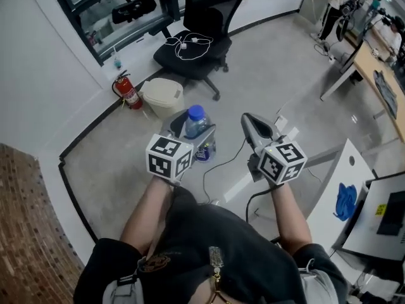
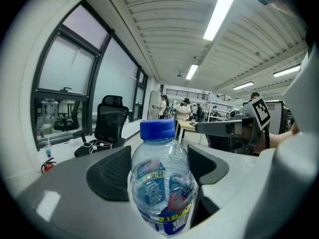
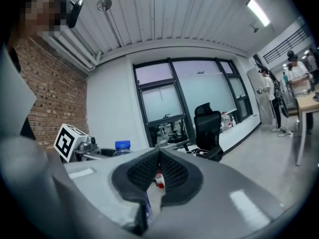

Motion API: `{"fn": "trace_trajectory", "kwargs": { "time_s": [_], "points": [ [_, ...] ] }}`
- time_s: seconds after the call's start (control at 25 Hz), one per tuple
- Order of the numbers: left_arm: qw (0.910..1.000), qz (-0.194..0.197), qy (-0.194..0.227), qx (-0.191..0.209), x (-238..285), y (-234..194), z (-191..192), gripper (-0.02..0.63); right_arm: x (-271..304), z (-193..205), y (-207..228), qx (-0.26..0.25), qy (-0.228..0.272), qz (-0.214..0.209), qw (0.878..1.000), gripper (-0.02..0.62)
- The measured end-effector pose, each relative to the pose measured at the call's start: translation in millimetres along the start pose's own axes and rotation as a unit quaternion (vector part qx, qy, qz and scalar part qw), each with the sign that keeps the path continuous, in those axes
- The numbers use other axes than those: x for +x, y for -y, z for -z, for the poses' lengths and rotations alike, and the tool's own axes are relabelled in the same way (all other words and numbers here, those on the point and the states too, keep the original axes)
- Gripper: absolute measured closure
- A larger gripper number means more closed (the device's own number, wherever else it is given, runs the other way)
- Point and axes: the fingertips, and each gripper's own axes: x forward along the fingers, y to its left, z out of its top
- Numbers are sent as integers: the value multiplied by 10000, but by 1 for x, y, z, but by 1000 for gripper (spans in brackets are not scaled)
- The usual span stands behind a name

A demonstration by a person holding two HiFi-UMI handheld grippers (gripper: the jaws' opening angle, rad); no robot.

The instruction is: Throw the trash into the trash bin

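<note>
A clear plastic water bottle [image 1: 195,128] with a blue cap and a blue label stands upright between the jaws of my left gripper [image 1: 193,135], which is shut on it. In the left gripper view the bottle [image 2: 162,183] fills the gap between the two dark pads [image 2: 110,174]. A cream trash bin [image 1: 162,96] with a closed lid stands on the floor by the wall, just beyond the bottle. My right gripper [image 1: 250,121] is held beside the left one, to its right. Its jaws [image 3: 158,169] are shut together and hold nothing.
A red fire extinguisher [image 1: 127,90] stands left of the bin. Behind the bin is a black office chair [image 1: 200,38] with a white cable on its seat. A white desk [image 1: 342,189] is at my right. People stand at desks far off [image 1: 335,5]. Grey floor lies ahead.
</note>
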Motion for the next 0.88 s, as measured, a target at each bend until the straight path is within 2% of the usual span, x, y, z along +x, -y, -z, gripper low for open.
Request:
{"fn": "trace_trajectory", "kwargs": {
  "time_s": [0.16,0.36,0.68,0.88],
  "points": [
    [9989,-398,-48,-229,-19,-47,12,239,42,12,-18,11,-249,-308,9992,592],
    [9967,-660,-17,-466,-31,-110,20,239,102,22,-34,-11,-520,-463,9976,592],
    [9945,-691,48,-786,-40,-212,32,239,206,38,-71,-123,-965,-577,9936,592],
    [9936,-593,52,-965,-43,-258,40,239,254,41,-91,-240,-1110,-538,9921,592]
  ]
}}
